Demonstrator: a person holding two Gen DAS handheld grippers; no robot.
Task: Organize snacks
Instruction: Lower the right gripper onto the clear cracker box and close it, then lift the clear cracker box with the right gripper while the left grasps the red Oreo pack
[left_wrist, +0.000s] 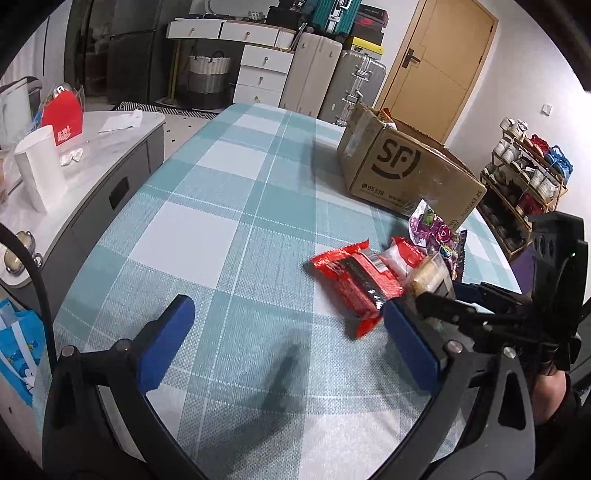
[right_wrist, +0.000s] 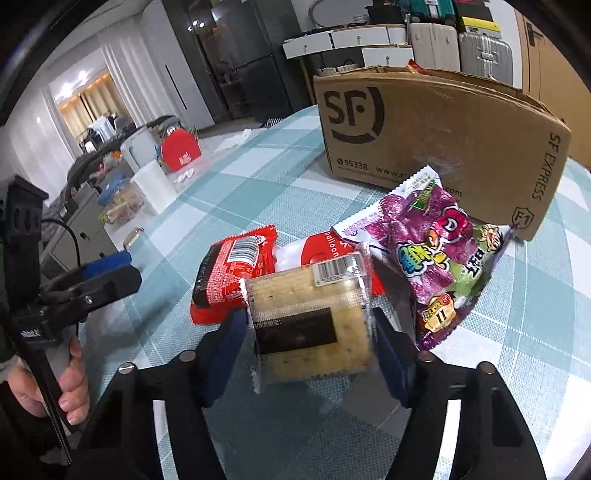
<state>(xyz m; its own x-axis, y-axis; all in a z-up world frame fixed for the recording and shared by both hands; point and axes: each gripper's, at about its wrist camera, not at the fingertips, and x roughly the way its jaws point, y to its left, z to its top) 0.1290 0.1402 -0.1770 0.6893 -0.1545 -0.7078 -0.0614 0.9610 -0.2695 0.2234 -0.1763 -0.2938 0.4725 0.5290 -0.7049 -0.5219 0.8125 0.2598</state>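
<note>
On the checked tablecloth (right_wrist: 229, 192) | right gripper (right_wrist: 310, 332) clamped on the cracker pack (right_wrist: 310, 317) | left gripper (left_wrist: 288, 343) wide apart, empty | SF box (right_wrist: 436, 129) behind the snacks

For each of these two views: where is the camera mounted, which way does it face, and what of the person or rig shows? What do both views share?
Left wrist: on the left gripper, angled down across the checked table; jaws wide apart with nothing between; the right gripper enters at right.
Right wrist: on the right gripper, facing the cracker pack between its pads; a hand holds the left gripper.
Shared: cardboard box, red snack pack, purple snack bag.
</note>
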